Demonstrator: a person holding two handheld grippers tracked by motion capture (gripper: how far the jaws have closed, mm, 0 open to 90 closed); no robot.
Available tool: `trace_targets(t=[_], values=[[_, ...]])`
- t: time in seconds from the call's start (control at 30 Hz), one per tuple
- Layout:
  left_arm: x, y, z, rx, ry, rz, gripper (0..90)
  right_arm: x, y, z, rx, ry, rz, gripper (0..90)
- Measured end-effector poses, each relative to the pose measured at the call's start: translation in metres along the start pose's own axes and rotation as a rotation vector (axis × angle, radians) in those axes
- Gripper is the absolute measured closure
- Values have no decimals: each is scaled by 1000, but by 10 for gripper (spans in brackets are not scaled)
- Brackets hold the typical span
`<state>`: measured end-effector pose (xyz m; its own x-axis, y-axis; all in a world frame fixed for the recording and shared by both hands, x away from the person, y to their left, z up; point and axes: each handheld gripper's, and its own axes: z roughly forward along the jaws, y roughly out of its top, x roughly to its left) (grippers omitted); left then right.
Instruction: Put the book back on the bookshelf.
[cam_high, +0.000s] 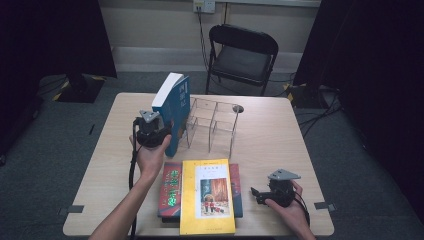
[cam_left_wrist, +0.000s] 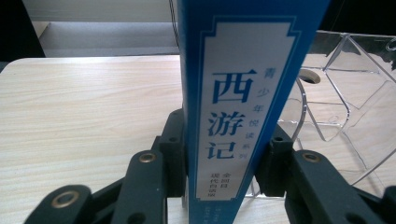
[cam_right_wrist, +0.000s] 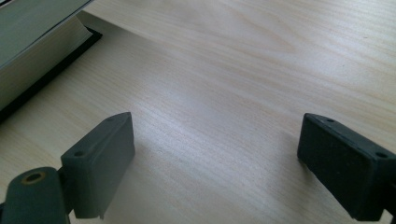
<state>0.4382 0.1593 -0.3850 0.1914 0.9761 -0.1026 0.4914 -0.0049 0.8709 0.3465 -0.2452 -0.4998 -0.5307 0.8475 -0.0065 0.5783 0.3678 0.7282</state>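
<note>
Left gripper view: upright blue book (cam_left_wrist: 243, 93), white spine label.

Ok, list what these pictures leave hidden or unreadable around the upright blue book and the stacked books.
- Thick blue book: top and bottom cut off by the left gripper view's edges.
- Left gripper: the jaws' contact is hidden behind hand and book in the high view.
- Dark red book: mostly covered by the yellow paperback.
- Clear acrylic rack: dividers hard to trace in the high view.

My 2 grippers, left gripper (cam_high: 161, 131) and right gripper (cam_high: 256, 194), are black, each topped at 12 o'clock by a grey 3-cornered plate, with brass-ringed screw holes, black cables and bare forearms.
</note>
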Motion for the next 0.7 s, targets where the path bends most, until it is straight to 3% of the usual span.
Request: trace_targets(t=[0.07,0.1,0.13,0.17,0.2,0.3,0.37,0.5,0.63,0.7], values=[[0,0,0,1,-10,0,611,0,0,0,0,0,0,107],[2,0,0,-1,-29,-7,598,0,0,0,0,0,0,107],[8,-1,0,-7,-69,-44,585,0,0,0,0,0,0,107],[8,-1,0,-7,-69,-44,570,0,0,0,0,0,0,107],[13,-1,-1,-20,-100,-56,559,0,0,0,0,0,0,107],[17,-2,-3,-25,-131,-52,518,0,0,0,0,0,0,107],[16,-6,-8,-29,-148,-3,482,0,0,0,0,0,0,107],[21,-14,-11,-33,-170,17,462,0,0,0,0,0,0,107],[27,-26,-11,-54,-238,51,443,0,0,0,0,0,0,107],[31,-30,-10,-42,-262,81,449,0,0,0,0,0,0,107]])
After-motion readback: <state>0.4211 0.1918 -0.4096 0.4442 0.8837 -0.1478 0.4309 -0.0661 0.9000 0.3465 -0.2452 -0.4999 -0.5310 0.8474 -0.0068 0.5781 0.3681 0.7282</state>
